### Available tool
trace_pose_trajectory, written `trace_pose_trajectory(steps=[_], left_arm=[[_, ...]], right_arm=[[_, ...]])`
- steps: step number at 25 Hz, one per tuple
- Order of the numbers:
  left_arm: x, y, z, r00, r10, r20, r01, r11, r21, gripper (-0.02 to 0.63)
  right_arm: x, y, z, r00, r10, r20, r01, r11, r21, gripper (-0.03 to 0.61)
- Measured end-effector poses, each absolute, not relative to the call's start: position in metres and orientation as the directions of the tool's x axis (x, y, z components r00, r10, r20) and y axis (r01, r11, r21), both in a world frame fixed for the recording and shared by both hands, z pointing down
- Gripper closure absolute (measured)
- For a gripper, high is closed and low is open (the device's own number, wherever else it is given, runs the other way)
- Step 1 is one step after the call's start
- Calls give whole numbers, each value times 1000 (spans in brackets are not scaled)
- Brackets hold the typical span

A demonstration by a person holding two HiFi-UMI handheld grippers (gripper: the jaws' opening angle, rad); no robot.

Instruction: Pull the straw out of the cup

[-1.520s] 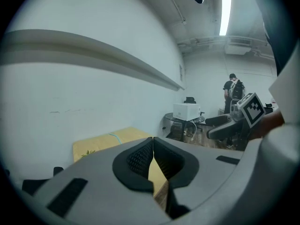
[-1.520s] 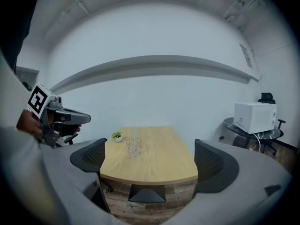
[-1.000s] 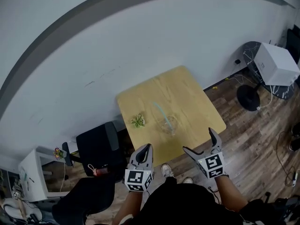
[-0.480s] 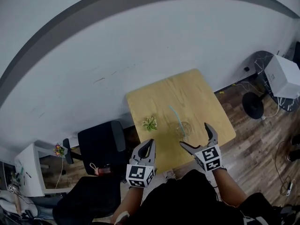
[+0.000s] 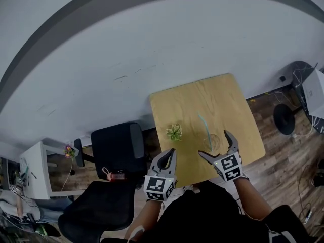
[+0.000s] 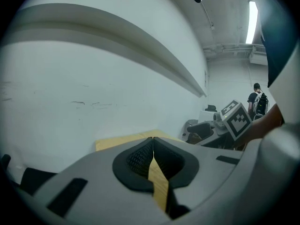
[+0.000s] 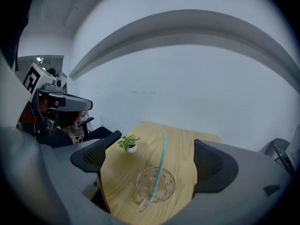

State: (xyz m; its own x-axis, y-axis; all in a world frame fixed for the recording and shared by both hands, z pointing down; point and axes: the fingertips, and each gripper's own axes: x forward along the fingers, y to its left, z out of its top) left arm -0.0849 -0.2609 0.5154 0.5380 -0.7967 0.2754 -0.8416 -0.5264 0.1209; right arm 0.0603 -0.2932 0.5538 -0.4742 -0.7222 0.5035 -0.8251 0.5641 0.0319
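Wooden table [image 5: 202, 97] by a white wall holds the cup [image 7: 155, 186] near its front edge, the straw [image 7: 162, 157] leaning toward the far edge, just ahead of the right gripper [image 5: 214, 144], jaws apart, while the left gripper [image 5: 170, 154], jaws together and empty, is farther off.

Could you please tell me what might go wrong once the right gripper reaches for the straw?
1. The thin straw leans in the glass cup. The right gripper, its jaws wide apart, might close beside the straw or knock it.
2. Nothing steadies the cup: the left gripper is shut, empty and off to the side, so a slanted pull could tip the cup or drag it across the table.
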Motion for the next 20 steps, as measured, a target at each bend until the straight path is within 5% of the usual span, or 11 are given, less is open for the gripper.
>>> trace_pose_trajectory(steps=[4,20], left_arm=[[-88,-271,529,507,-805,308,-860,-494,125,593],[-84,-279,566,412,-826,383,-911,-383,155,594]], right_arm=[[61,-309,571,-489,-689,534,-813,582,7,0],[65,-348,633,-490,-593,639,-785,619,-27,275]])
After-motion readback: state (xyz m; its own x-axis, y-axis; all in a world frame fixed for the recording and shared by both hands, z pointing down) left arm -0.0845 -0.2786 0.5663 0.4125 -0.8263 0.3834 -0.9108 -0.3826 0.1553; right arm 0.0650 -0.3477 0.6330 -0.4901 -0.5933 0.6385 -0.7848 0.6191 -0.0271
